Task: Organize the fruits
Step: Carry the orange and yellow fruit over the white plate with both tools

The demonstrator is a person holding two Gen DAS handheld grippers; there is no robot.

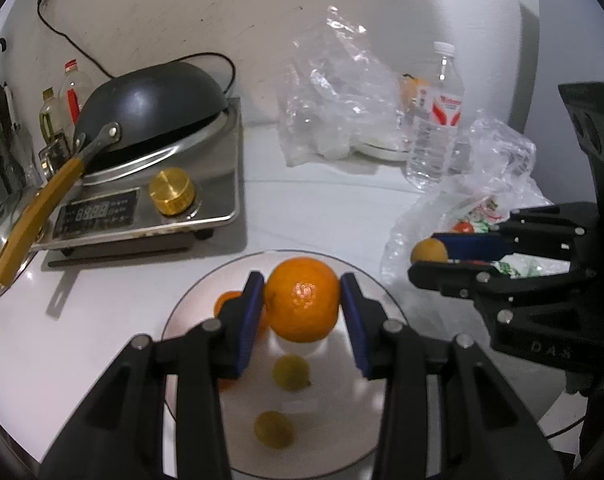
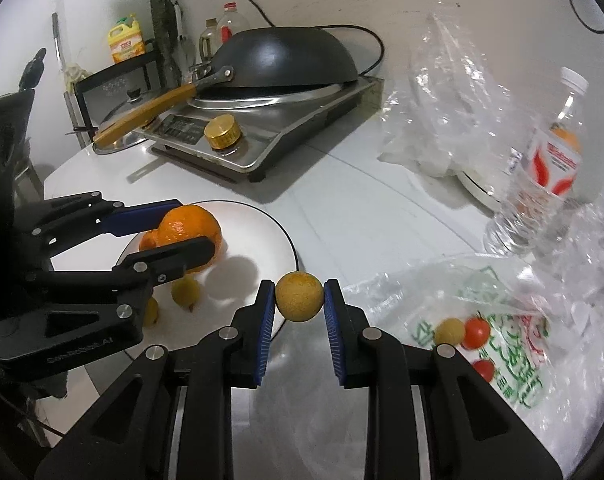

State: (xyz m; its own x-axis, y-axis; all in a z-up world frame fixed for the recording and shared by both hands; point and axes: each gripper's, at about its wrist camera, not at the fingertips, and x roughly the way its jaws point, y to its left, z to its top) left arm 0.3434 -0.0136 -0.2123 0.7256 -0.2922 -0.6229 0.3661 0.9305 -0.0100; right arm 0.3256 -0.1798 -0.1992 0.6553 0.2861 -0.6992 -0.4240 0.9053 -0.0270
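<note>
Left gripper (image 1: 302, 300) pinches orange (image 1: 304, 300) at its equator above plate (image 1: 342, 440); right gripper (image 2: 298, 300) clamps small yellow fruit (image 2: 300, 297) beside bag (image 2: 502, 312): both prob. light, soft-skinned, roll-prone, so grip mid-girth w/ gentle force.

A plate (image 1: 190, 300) is being kept at the near middle of the bench (image 1: 322, 208), with two small fruits (image 1: 291, 372) lying on it. An orange (image 1: 304, 300) is being held above the plate between the jaws of the left gripper (image 1: 304, 298). To the right of the plate, a plastic bag (image 2: 502, 320) is being spread out, with cherry tomatoes (image 2: 477, 332) lying in it. A small round fruit (image 2: 299, 297) is being held by the right gripper (image 2: 298, 300) between plate and bag. Behind the plate, a wok (image 1: 154, 100) is being carried upside down on a cooktop (image 1: 222, 184); a water bottle (image 1: 436, 120) is standing behind the bag.
</note>
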